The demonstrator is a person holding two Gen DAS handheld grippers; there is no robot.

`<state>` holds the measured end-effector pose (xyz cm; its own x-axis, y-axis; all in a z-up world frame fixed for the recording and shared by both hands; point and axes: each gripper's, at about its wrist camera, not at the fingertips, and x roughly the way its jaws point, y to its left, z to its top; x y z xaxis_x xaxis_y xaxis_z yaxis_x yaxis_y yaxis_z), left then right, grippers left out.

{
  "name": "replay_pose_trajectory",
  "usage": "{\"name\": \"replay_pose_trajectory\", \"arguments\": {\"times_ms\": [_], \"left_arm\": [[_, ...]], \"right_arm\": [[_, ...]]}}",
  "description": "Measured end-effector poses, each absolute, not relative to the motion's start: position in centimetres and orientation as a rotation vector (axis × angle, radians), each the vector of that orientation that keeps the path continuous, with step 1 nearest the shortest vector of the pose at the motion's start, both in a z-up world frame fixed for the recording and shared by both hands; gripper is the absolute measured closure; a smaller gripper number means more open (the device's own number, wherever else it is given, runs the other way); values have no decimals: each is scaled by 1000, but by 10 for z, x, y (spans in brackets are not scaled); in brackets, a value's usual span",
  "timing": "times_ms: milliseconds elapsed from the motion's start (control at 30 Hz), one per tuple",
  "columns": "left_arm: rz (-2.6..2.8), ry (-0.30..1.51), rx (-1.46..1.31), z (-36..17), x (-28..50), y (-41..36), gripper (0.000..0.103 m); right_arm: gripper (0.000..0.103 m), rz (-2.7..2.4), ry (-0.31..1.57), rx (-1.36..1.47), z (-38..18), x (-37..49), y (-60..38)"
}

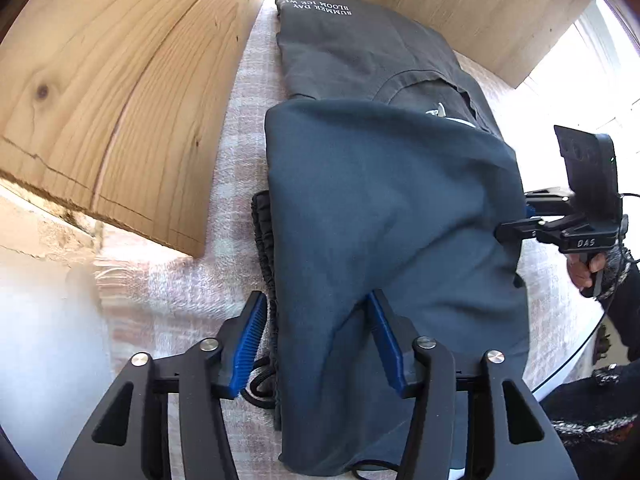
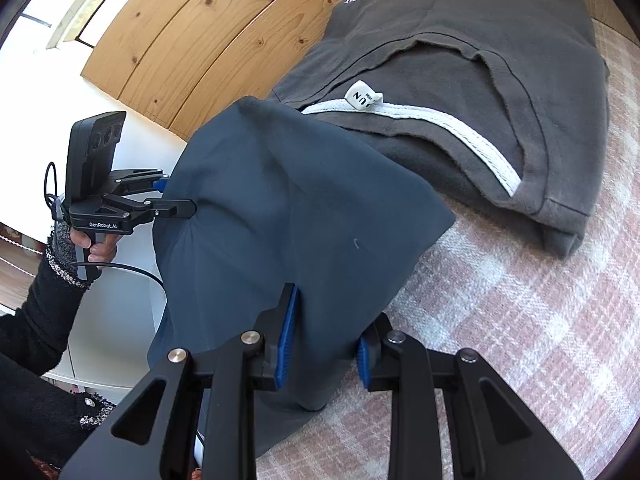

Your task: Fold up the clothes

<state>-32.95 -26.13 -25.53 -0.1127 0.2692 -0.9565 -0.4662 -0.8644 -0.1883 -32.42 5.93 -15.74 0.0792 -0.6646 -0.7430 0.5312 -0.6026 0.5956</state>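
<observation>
A dark blue garment (image 1: 380,200) (image 2: 280,200) with an elastic waistband (image 1: 262,240) lies raised and tented between both grippers. My left gripper (image 1: 316,296) (image 2: 180,196) stands with its jaws wide apart around the garment's near edge. The cloth drapes over its right finger, and its left pad is bare. My right gripper (image 2: 332,312) (image 1: 512,220) is shut on a bunched fold at the garment's other side. Behind, a folded grey T-shirt (image 1: 360,52) (image 2: 480,40) with white lettering lies flat, and the blue cloth partly overlaps it.
Both garments rest on a pink and white plaid cloth (image 1: 240,120) (image 2: 520,320). Wooden panels (image 1: 100,100) (image 2: 200,20) rise close behind and beside the shirt. A person's hands (image 1: 584,272) (image 2: 100,248) in dark sleeves hold the gripper handles. White furniture (image 2: 120,312) stands beyond the surface's edge.
</observation>
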Motion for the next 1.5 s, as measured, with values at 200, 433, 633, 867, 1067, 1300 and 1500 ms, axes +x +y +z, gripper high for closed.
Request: {"name": "replay_pose_trajectory", "arguments": {"times_ms": [200,433,633,867,1067,1300,1500], "left_arm": [[2022,279,-1660,-255,-317,-265,45],[2112,22,-1712,-264,-285,-292,45],[2213,-180,-1708,-269,-241,-312,44],[2278,-308,-1606,-271,-236,-332,44],[2293,-473,-1485,-285,-241,-333,45],[2314,-485,-1355,-280,-235,-337,75],[2343,-368,-1272,-262,-221,-328,81]], "right_arm": [[77,-1676,-151,1474,-160,-328,61],[77,-1690,-87,1474,-155,-328,56],[76,-1811,174,1524,-115,-320,65],[65,-1805,314,1330,-30,-286,5],[54,-1725,480,1332,-37,-275,-118],[54,-1657,416,1670,-86,-307,-192],[54,-1650,478,1812,-117,-305,-211]]}}
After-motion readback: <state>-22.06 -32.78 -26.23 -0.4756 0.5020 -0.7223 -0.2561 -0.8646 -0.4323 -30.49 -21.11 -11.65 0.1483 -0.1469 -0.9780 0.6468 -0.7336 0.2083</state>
